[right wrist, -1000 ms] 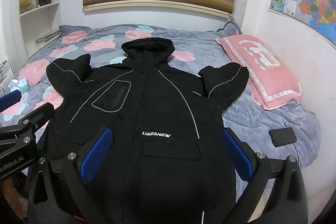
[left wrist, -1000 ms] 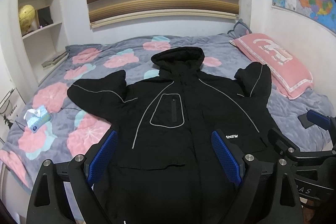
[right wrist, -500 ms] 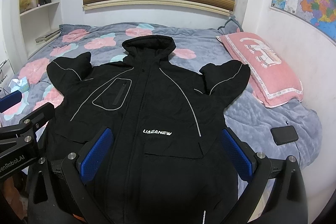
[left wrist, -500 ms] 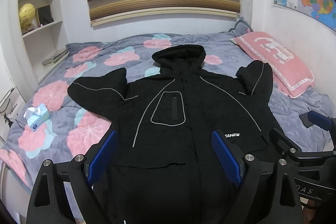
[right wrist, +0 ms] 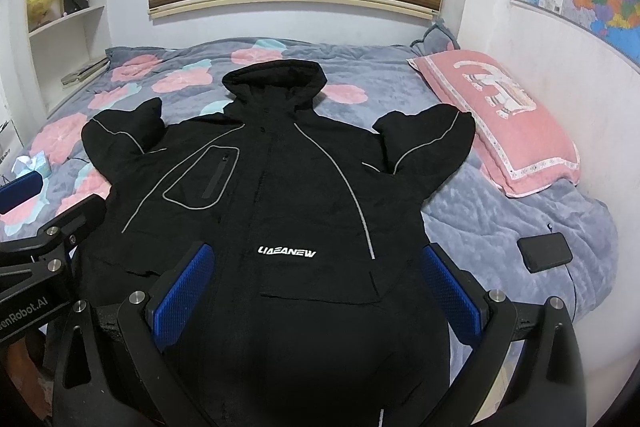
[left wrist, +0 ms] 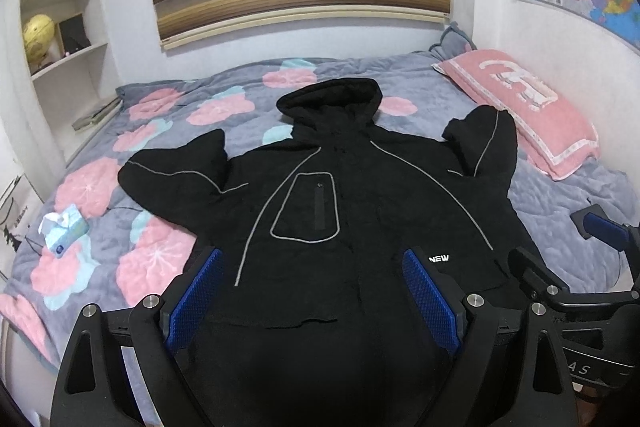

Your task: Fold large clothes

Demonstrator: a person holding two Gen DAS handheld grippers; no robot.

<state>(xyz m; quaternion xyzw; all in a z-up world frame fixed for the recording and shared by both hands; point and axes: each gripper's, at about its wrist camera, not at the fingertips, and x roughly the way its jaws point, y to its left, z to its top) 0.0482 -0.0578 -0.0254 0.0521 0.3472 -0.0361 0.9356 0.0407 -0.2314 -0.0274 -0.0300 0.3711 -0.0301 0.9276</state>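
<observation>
A large black hooded jacket [left wrist: 360, 195] with grey piping lies spread flat, front up, on the bed, hood toward the far wall and both sleeves out to the sides. It also shows in the right wrist view [right wrist: 280, 211]. My left gripper [left wrist: 312, 291] is open and empty, held above the jacket's lower front. My right gripper [right wrist: 316, 291] is open and empty too, above the lower front under the white logo. Each gripper appears at the edge of the other's view.
The bed has a grey quilt with pink flowers [left wrist: 156, 259]. A pink pillow [left wrist: 524, 107] lies at the right by the wall. A tissue pack [left wrist: 64, 229] lies at the left edge. A black flat device [right wrist: 544, 251] with a cable lies right of the jacket. Shelves [left wrist: 60, 39] stand left.
Both grippers have lifted and drawn back slightly, so the jacket sits a little lower in both views. The jacket has not moved.
</observation>
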